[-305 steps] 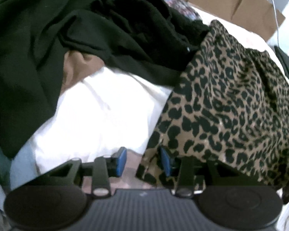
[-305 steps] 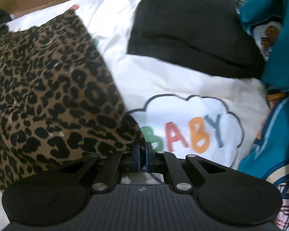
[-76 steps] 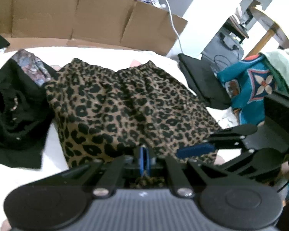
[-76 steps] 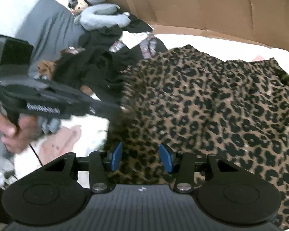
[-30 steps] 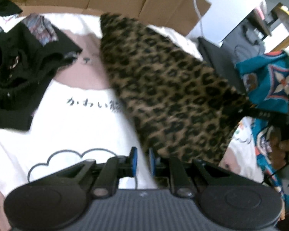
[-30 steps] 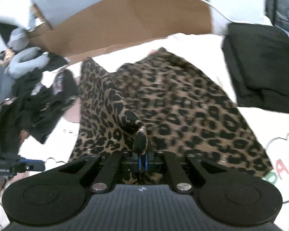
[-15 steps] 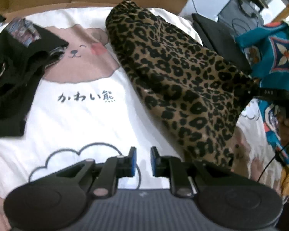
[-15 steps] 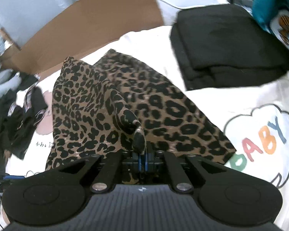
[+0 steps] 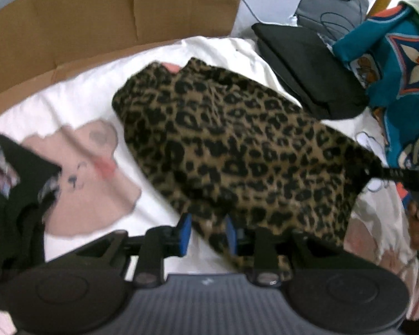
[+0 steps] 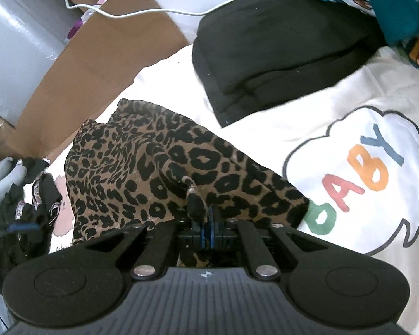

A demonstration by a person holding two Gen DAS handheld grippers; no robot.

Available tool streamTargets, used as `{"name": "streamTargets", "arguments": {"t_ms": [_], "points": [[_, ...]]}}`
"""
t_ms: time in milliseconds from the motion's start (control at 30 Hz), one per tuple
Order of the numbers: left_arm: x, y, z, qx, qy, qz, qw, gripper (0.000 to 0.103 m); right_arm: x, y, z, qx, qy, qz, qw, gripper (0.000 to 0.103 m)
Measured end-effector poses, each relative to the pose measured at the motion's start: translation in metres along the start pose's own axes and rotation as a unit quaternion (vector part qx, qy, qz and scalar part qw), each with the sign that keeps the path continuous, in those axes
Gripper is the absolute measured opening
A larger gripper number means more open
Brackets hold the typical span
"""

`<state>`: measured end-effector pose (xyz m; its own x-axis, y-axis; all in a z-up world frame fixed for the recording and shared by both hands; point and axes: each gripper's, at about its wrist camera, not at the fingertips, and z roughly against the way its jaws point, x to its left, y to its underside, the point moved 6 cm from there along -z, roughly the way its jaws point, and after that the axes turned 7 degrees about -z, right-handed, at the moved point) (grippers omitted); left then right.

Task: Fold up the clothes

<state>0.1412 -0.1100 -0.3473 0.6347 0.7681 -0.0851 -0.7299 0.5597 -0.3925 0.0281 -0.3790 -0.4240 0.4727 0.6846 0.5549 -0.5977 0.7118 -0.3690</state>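
Note:
A leopard-print garment (image 9: 237, 150) lies folded over on the white printed sheet (image 9: 69, 100). My left gripper (image 9: 208, 234) is at its near edge. The jaws are opening, and the fabric's near corner lies between the blue pads (image 9: 185, 233) without being pinched. My right gripper (image 10: 207, 230) is shut on a bunched fold of the same garment (image 10: 159, 173) at its near right corner. In the left wrist view that right gripper (image 9: 393, 174) reaches in from the right edge onto the garment's corner, with a hand (image 9: 417, 223) below it.
A folded black garment (image 10: 279, 53) lies beyond the leopard piece, and a teal printed cloth (image 9: 399, 69) lies to its right. A heap of black clothes (image 9: 11, 201) is on the left. Cardboard (image 9: 97, 19) lines the far side. A "BABY" cloud print (image 10: 357, 173) marks the sheet.
My left gripper has moved from over the bare sheet to the garment's near edge, and its jaws have widened. My right gripper has come down, laying the held fold lower on the sheet.

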Motion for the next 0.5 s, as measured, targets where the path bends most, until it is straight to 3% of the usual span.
{"name": "streamTargets", "arguments": {"t_ms": [100, 167, 367, 500], "points": [[0.007, -0.023, -0.008, 0.008, -0.015, 0.007, 0.9998, 0.031, -0.009, 0.002, 0.001, -0.002, -0.009, -0.015, 1.0, 0.001], [0.013, -0.041, -0.01, 0.011, -0.018, 0.019, 0.9996, 0.038, -0.019, 0.004, 0.003, -0.005, -0.01, -0.031, 0.999, 0.0], [0.024, -0.1, -0.03, 0.008, -0.032, 0.078, 0.9964, 0.039, -0.047, 0.006, 0.011, -0.017, -0.026, -0.085, 0.996, 0.001], [0.026, -0.132, -0.053, 0.011, -0.026, 0.12, 0.9923, 0.039, -0.046, 0.005, 0.008, -0.014, -0.03, -0.082, 0.996, 0.004]]}}
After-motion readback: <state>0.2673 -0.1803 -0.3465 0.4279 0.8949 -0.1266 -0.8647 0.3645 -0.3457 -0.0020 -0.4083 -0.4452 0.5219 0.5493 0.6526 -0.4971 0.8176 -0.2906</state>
